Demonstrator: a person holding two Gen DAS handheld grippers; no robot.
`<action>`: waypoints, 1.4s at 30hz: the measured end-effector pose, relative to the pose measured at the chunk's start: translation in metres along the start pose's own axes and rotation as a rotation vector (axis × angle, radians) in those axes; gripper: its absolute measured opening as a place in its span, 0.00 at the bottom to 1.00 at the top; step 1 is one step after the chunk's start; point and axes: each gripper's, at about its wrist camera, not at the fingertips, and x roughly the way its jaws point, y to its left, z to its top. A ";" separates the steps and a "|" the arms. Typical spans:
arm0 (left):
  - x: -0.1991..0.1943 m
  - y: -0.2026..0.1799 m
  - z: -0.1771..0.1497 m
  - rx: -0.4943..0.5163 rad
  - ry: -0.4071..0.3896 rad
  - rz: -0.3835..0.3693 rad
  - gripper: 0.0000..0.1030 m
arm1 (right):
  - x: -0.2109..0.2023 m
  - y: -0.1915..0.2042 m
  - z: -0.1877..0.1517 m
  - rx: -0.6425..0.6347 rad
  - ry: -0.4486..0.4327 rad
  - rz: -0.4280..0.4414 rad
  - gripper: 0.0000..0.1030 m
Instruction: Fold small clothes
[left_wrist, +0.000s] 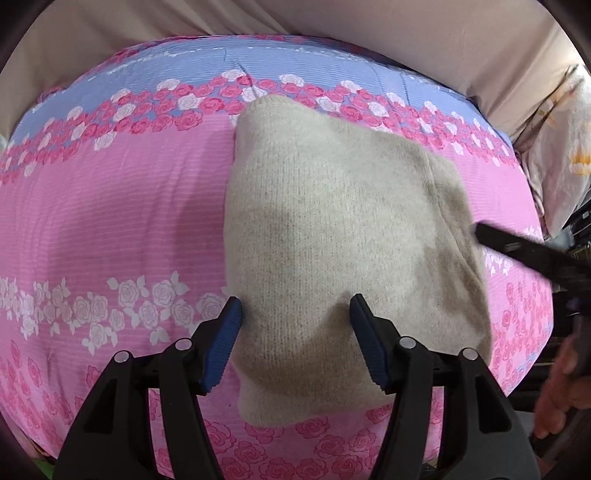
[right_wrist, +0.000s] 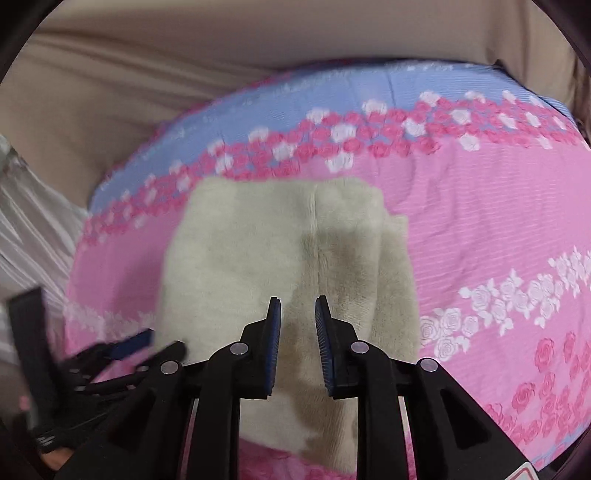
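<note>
Bed (left_wrist: 110, 221), pink and blue rose-print cover, taut, with beige wall behind its far edge. Carries one item only.

Knit garment (left_wrist: 332, 240), beige, lying roughly mid-bed, nearer the far blue band than the near edge. Appears already folded into a compact block; a doubled layer with a raised seam visible along one side in the right wrist view (right_wrist: 288, 258). Edges not square: far corner juts out, near edge uneven.

Left hand-held gripper (left_wrist: 295, 314) poised low over the garment's near portion, jaws spread wide, holding nothing; left pad at the garment's side edge, right pad over the knit. Contact with fabric cannot be confirmed.

Right hand-held gripper (right_wrist: 297, 314) poised over the garment's near middle, jaws parted by a narrow gap, nothing between them. Seen from the left wrist view as a blurred dark bar at the garment's right edge, suggesting motion.

Risks, as judged: soft, thick knit likely to spring back or slide on the smooth cover if pressed off-centre; a pinch taking only the top layer would peel the fold apart; both grippers close together over one small item invites collision. Fold appears near completion.
</note>
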 end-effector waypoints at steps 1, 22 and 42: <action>0.001 0.000 0.001 -0.002 0.002 0.004 0.57 | 0.021 -0.011 -0.002 0.008 0.050 -0.038 0.09; 0.001 0.002 -0.001 -0.015 -0.002 0.016 0.60 | 0.007 -0.013 -0.026 0.060 0.084 -0.044 0.43; 0.005 0.050 0.013 -0.296 -0.003 -0.193 0.80 | -0.009 -0.051 -0.022 0.101 -0.001 -0.058 0.80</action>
